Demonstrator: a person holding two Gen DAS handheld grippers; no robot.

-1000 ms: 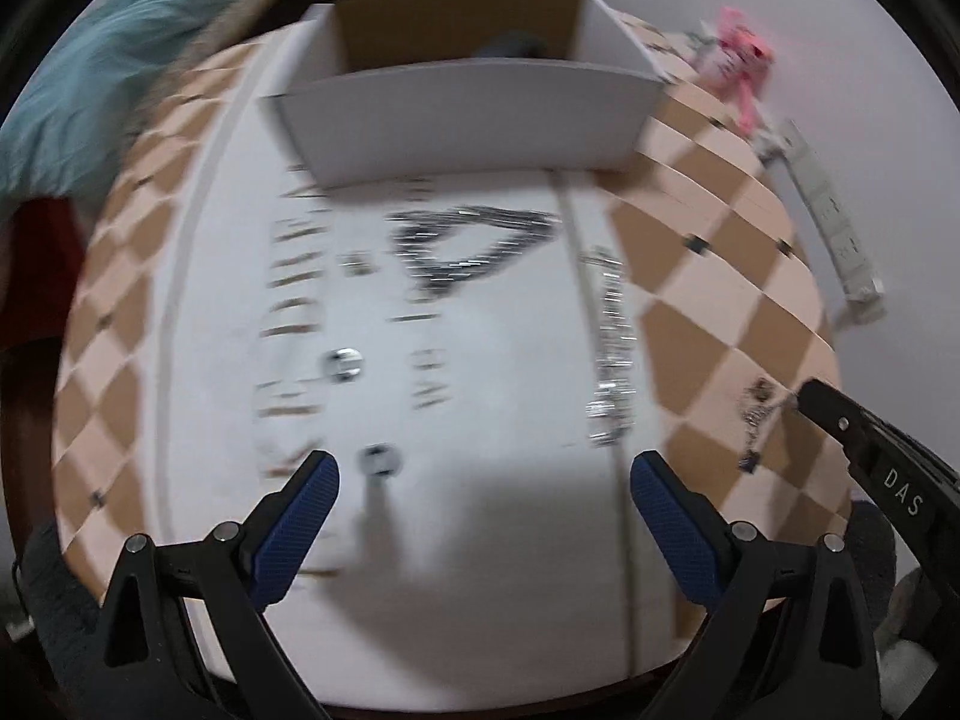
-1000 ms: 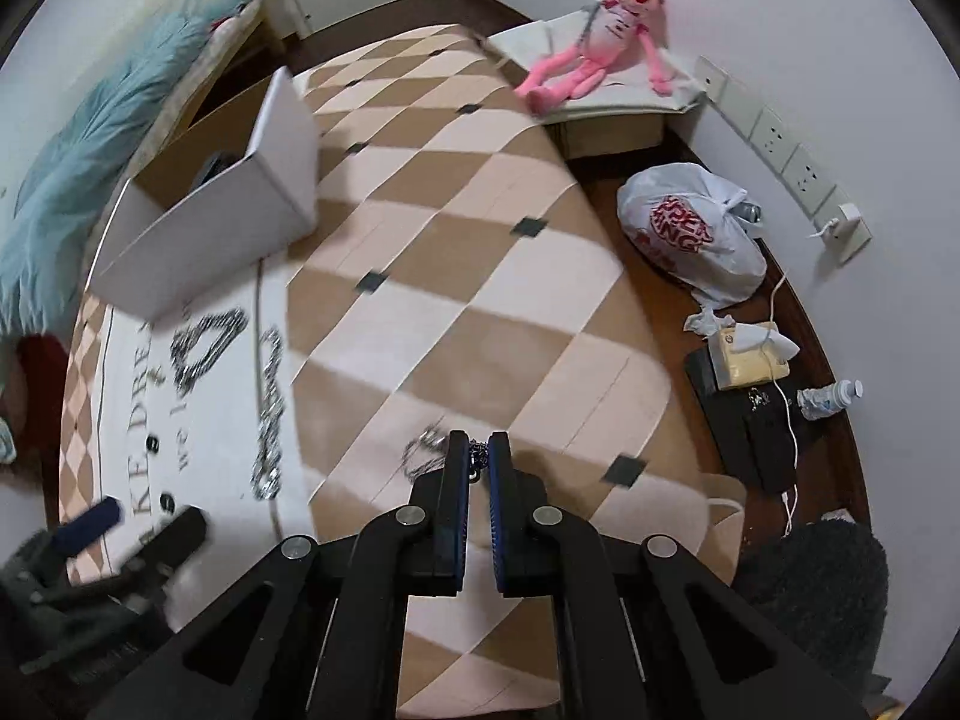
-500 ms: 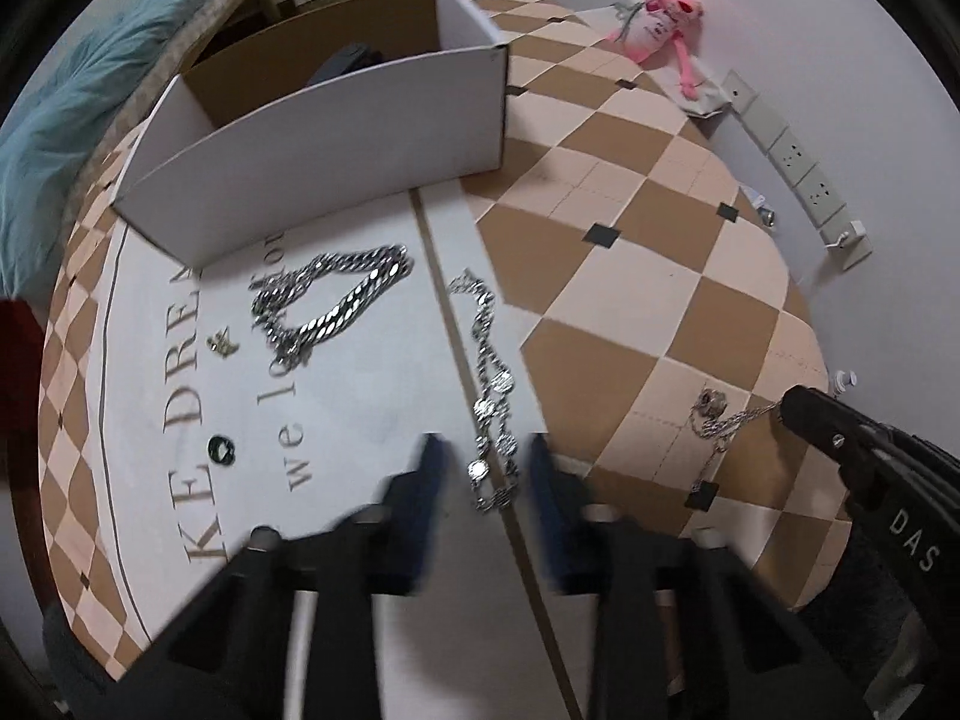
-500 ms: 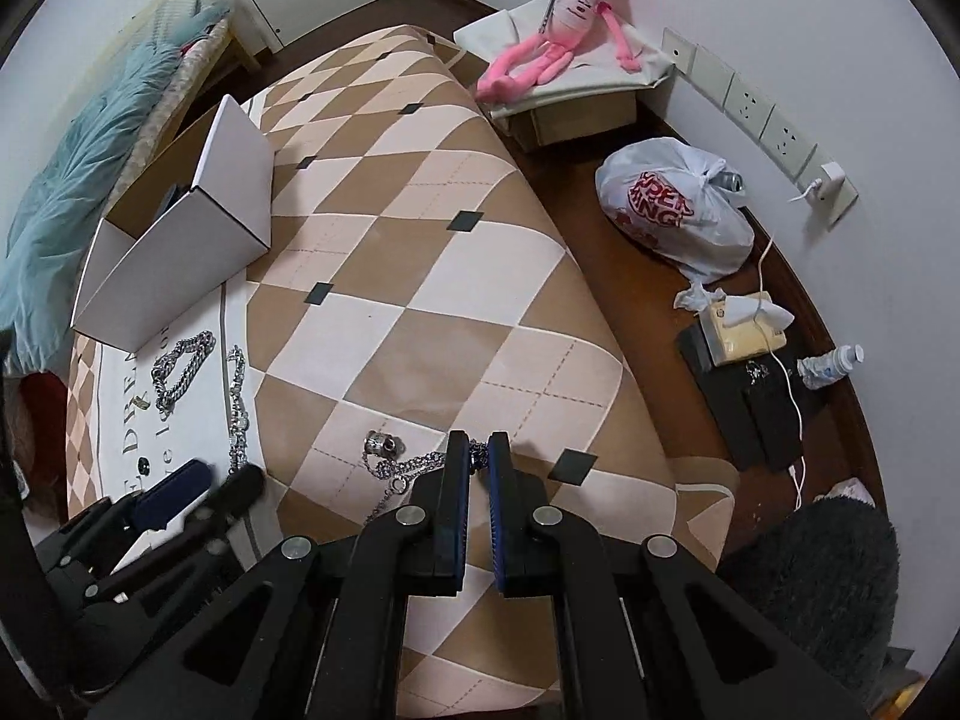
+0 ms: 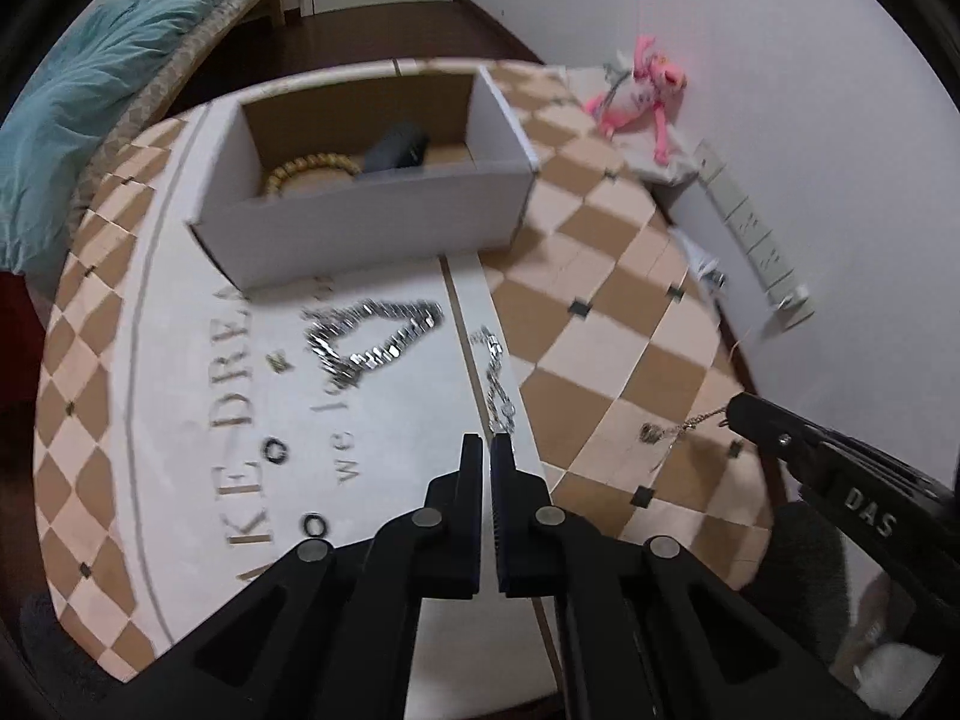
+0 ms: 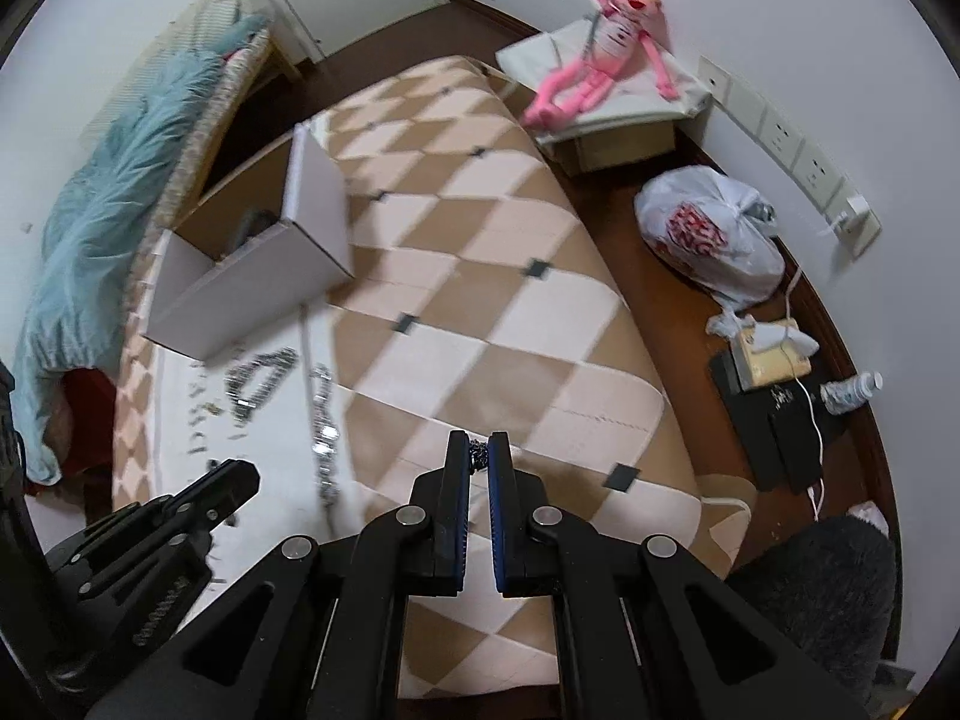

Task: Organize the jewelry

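Observation:
My left gripper (image 5: 486,447) hangs over the white lettered mat (image 5: 180,420). Its jaws are closing, pads nearly touching, with the lower end of a silver coin chain (image 5: 495,372) between them. A thick silver link chain (image 5: 372,336) lies looped just beyond, in front of a white cardboard box (image 5: 360,228). The box holds a beaded bracelet (image 5: 312,171) and a dark object (image 5: 396,147). My right gripper (image 6: 478,450) is shut on a thin dark necklace (image 6: 478,457). In the left wrist view that necklace's pendant (image 5: 651,432) trails onto the checkered cloth.
Two black rings (image 5: 276,453) and a small gold piece (image 5: 279,363) lie on the mat. A pink plush toy (image 6: 594,78) sits at the far right. A plastic bag (image 6: 708,240), a bottle (image 6: 852,390) and cables lie on the floor right of the table. A teal blanket (image 6: 102,228) lies left.
My left gripper went from wide open to shut on the coin chain's end and rose. My right gripper rose a little, still shut on the thin necklace.

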